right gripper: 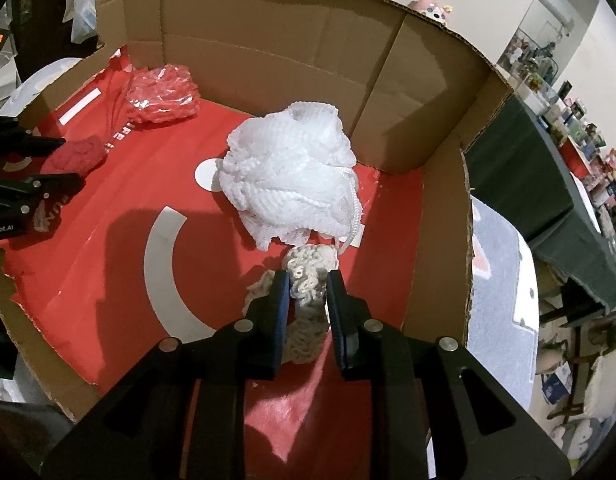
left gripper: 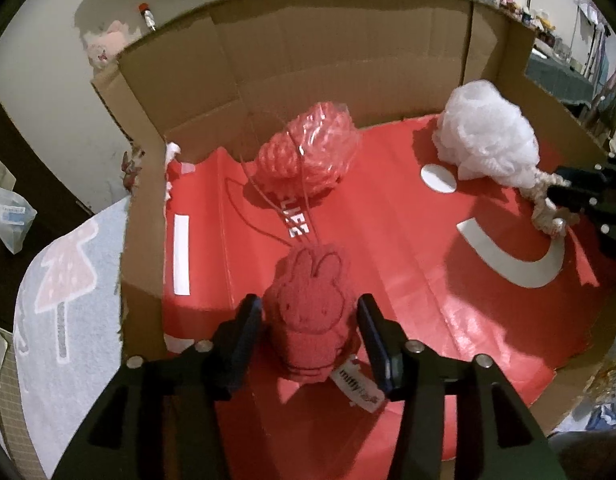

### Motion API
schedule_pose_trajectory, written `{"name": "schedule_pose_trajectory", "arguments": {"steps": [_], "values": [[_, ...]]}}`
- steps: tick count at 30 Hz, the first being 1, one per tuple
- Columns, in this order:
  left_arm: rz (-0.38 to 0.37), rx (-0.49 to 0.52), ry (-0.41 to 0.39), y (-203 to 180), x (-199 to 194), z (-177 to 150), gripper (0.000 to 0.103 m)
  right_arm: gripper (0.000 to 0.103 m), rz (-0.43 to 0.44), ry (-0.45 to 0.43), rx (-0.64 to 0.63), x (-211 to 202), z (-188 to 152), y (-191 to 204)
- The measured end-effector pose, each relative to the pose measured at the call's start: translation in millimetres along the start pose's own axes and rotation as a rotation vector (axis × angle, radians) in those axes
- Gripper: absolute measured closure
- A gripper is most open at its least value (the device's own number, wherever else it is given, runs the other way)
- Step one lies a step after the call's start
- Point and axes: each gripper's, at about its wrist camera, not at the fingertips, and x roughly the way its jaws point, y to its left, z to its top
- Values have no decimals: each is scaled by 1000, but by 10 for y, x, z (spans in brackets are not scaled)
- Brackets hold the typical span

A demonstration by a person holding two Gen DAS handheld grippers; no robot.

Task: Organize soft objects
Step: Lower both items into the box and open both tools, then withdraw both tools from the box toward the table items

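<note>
A shallow cardboard box point(left gripper: 308, 40) lined with red paper holds the soft things. My left gripper point(left gripper: 310, 312) is shut on a red bunny washcloth point(left gripper: 312, 316) with a white tag, low over the red lining. My right gripper point(right gripper: 308, 284) is shut on a cream knitted scrunchie point(right gripper: 308, 276), which rests on the lining just in front of a white mesh bath pouf point(right gripper: 291, 176). A red knitted item in clear wrap point(left gripper: 308, 156) lies near the back wall. The right gripper also shows at the right edge of the left wrist view point(left gripper: 580, 196), and the pouf point(left gripper: 488, 140) behind it.
The box walls point(right gripper: 267, 52) rise at the back and sides. A pale blue mat point(left gripper: 63, 308) with a pink tree print lies left of the box and also right of it point(right gripper: 500, 280). Cluttered shelves point(right gripper: 568, 120) stand far right.
</note>
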Motion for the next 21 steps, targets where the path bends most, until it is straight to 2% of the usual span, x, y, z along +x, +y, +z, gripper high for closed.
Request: {"name": "schedule_pose_trajectory", "arguments": {"steps": [3,5,7,8,9,13,15,21], "values": [[-22,-20,-47,4,-141,-12,38,84,11,-14,4,-51,-12,6],[-35,-31,-85,2,-259,-29,36,81,14,-26,7,-97,-15,10],[-51,-42,-126,-2,-390,-63,33,63,19,-45,14,-164,-14,13],[-58,-47,-143,8,-446,-84,31,36,22,-59,18,-209,-17,13],[-61,-52,-167,19,-530,-123,30,27,20,-82,17,-260,-21,20],[-54,-64,-250,11,-833,-228,21,27,-11,-141,10,-510,-40,61],[-52,-76,-291,-6,-1002,-281,11,27,-14,-172,26,-667,-63,72],[-36,-102,-401,-91,-1483,-472,3,27,-3,-269,73,-1200,-231,125]]}}
